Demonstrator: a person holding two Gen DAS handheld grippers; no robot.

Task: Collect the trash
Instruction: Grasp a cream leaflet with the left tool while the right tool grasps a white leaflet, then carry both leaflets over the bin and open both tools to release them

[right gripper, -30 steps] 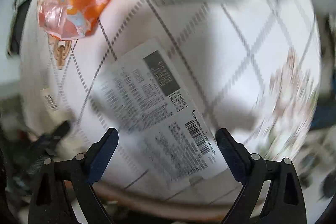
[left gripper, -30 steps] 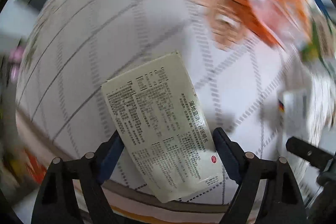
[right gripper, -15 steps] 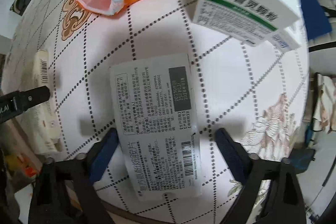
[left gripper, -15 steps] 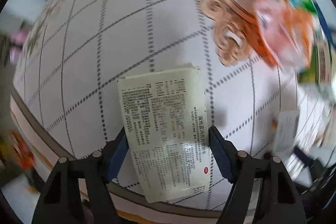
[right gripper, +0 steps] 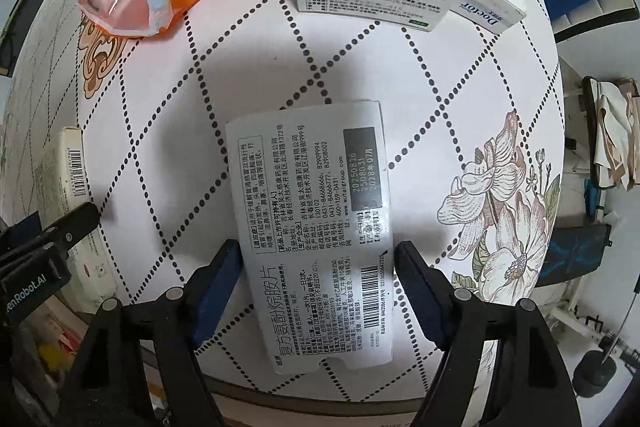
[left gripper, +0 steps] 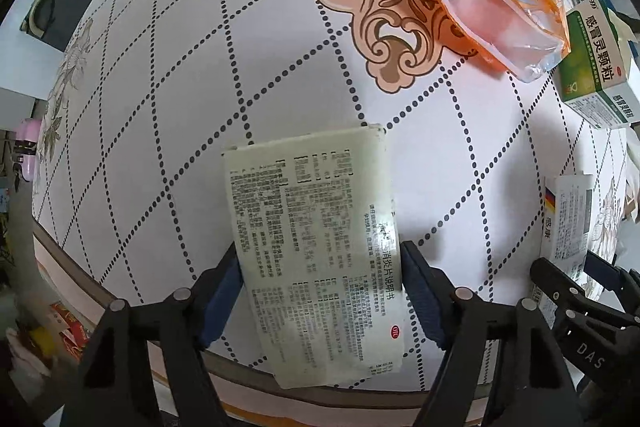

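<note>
Left wrist view: both hand-held grippers (left gripper: 320, 283) (right gripper: 316, 279) are closing on papers (left gripper: 316, 251) (right gripper: 316, 227) lying at the patterned desk (left gripper: 180, 107) edge

Over the last second the left gripper (left gripper: 322, 285) has closed in around the cream leaflet (left gripper: 316, 247) at the near edge of the table (left gripper: 160, 107): its blue pads were well apart from the paper and now sit against both long sides. The leaflet has turned from slanted to nearly straight. The right gripper (right gripper: 316, 281) has likewise narrowed on the flattened white box (right gripper: 316, 227), which also lost its slant, pads now at its edges.
</note>
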